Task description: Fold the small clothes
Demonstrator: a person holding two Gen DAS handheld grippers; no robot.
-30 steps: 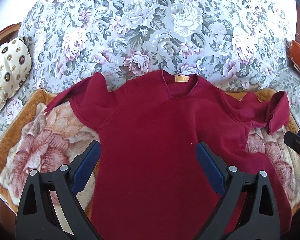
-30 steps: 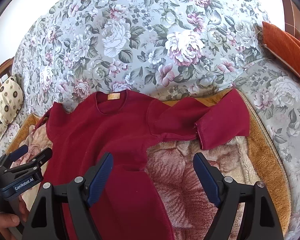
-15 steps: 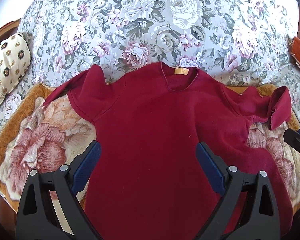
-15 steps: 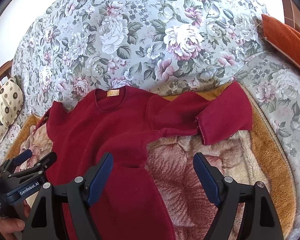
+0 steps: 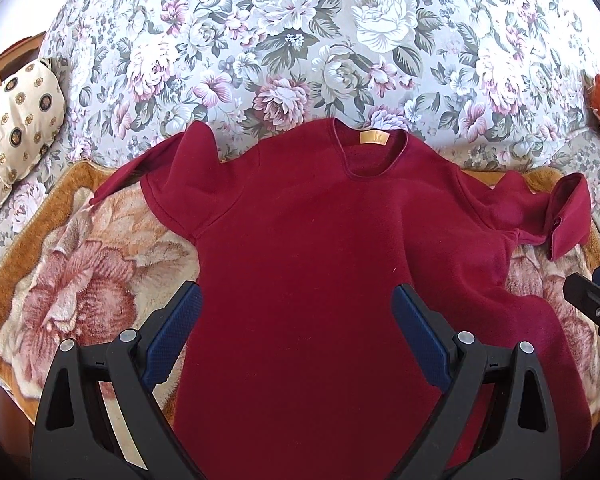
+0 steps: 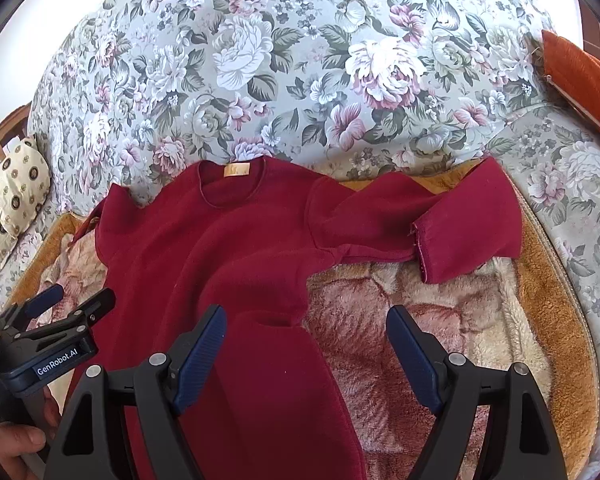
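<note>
A dark red long-sleeved top (image 5: 300, 248) (image 6: 220, 248) lies face up on a plush flowered blanket (image 5: 80, 280) (image 6: 440, 320), its neck with a yellow label (image 5: 374, 137) (image 6: 236, 169) towards the sofa back. Its right sleeve (image 6: 440, 232) is doubled back at the cuff; the left sleeve (image 5: 156, 168) is bunched. My left gripper (image 5: 296, 320) hovers open over the lower body of the top. My right gripper (image 6: 304, 340) hovers open above the top's right side edge and the blanket. Neither holds anything.
A floral sofa back (image 5: 300, 40) (image 6: 300, 60) rises behind the blanket. A cream patterned cushion (image 5: 20, 120) (image 6: 18, 188) sits at the left, an orange cushion (image 6: 580, 76) at the right. A person's hand (image 6: 12, 444) grips the left tool.
Both grippers have eased slightly back and down, so the top sits a little higher and farther in both views. Their jaws remain open and the top has not moved.
</note>
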